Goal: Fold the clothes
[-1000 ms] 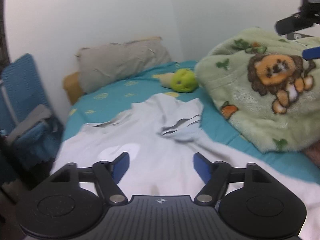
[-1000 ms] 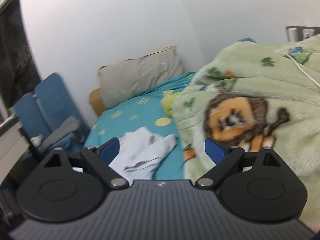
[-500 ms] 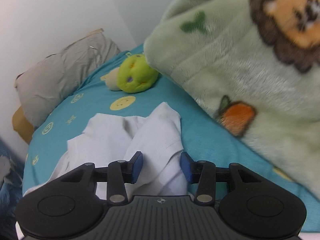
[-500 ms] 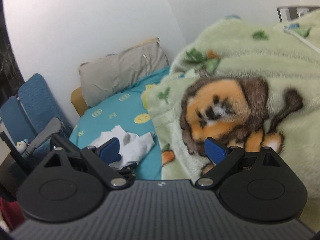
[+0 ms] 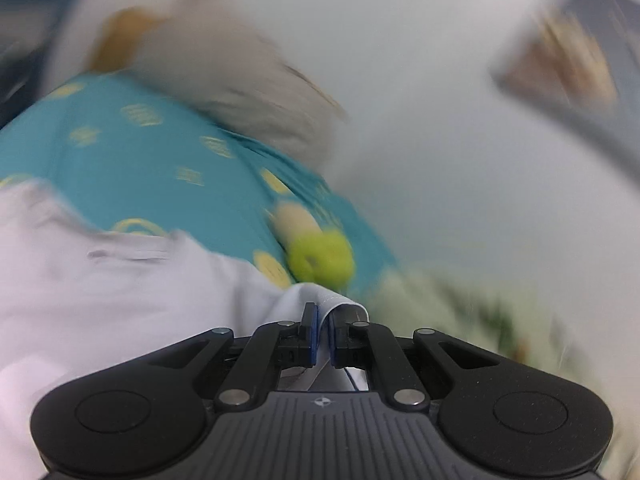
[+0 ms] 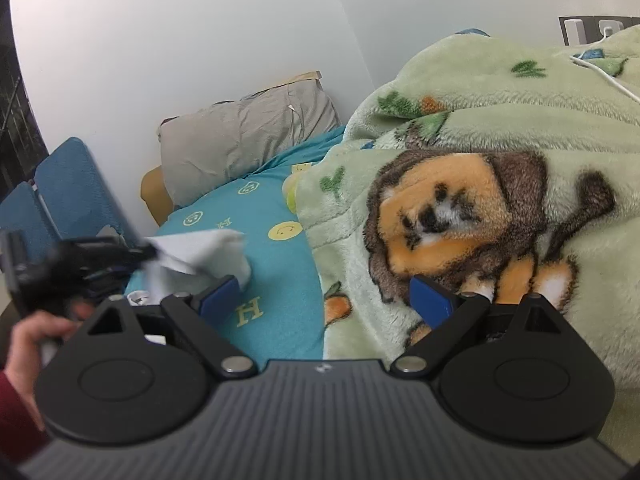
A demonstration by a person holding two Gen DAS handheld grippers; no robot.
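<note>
The white garment (image 5: 120, 292) fills the lower left of the left wrist view, spread over the teal sheet (image 5: 132, 168), and 1 hemmed edge of it rises at bottom centre into the left gripper (image 5: 321, 334). That gripper's 2 blue pads are pressed together on the edge, with the cloth folding over the right pad. In the right wrist view the same garment (image 6: 208, 248) shows at centre left, lifted in a blurred peak off the sheet (image 6: 280, 292), with the left gripper (image 6: 148, 254) clamped on its upper left corner.

The right gripper (image 6: 324, 296) sits at the bottom of its own view with both blue pads spread wide and nothing between them; the left pad is just in front of the garment, the right pad over the lion blanket (image 6: 480, 208).

A yellow-green plush toy (image 5: 320, 258) lies on the sheet just above the gripped edge. A grey pillow (image 6: 244, 140) leans against the wall (image 6: 180, 40) at upper centre. The left wrist view is heavily motion-blurred.
</note>
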